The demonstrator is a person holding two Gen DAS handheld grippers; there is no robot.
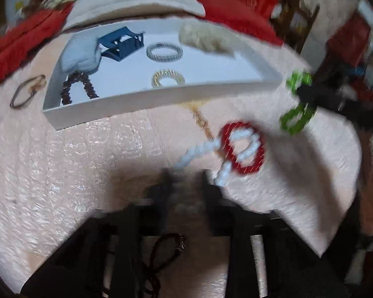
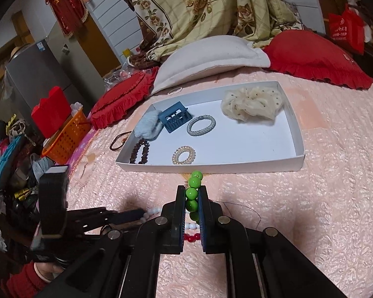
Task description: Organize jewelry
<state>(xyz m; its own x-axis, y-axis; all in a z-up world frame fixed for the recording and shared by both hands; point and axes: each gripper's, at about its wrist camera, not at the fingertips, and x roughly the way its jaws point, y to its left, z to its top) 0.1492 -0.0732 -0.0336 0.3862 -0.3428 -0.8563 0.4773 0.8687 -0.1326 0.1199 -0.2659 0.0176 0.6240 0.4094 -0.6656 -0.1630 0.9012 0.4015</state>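
My right gripper (image 2: 192, 191) is shut on a green bead bracelet (image 2: 192, 193), held above the pink bedspread just in front of the white tray (image 2: 299, 149). The left wrist view is blurred and shows that gripper (image 1: 310, 95) with the green beads (image 1: 296, 121) at the right. My left gripper (image 1: 186, 186) points down at the bed with a narrow gap and nothing between its fingers. Just past its tips lie a white bead bracelet (image 1: 199, 152) and a red bead bracelet (image 1: 243, 149), overlapping. A dark cord bracelet (image 1: 166, 245) lies under the left gripper.
The tray holds a blue claw clip (image 2: 175, 119), a silver bracelet (image 2: 201, 125), a gold spiral tie (image 2: 184, 155), a cream scrunchie (image 2: 252, 105), a pale blue scrunchie (image 2: 146, 125) and dark beads (image 2: 139, 152). A brown hair tie (image 2: 118, 142) lies left of it. Pillows sit behind.
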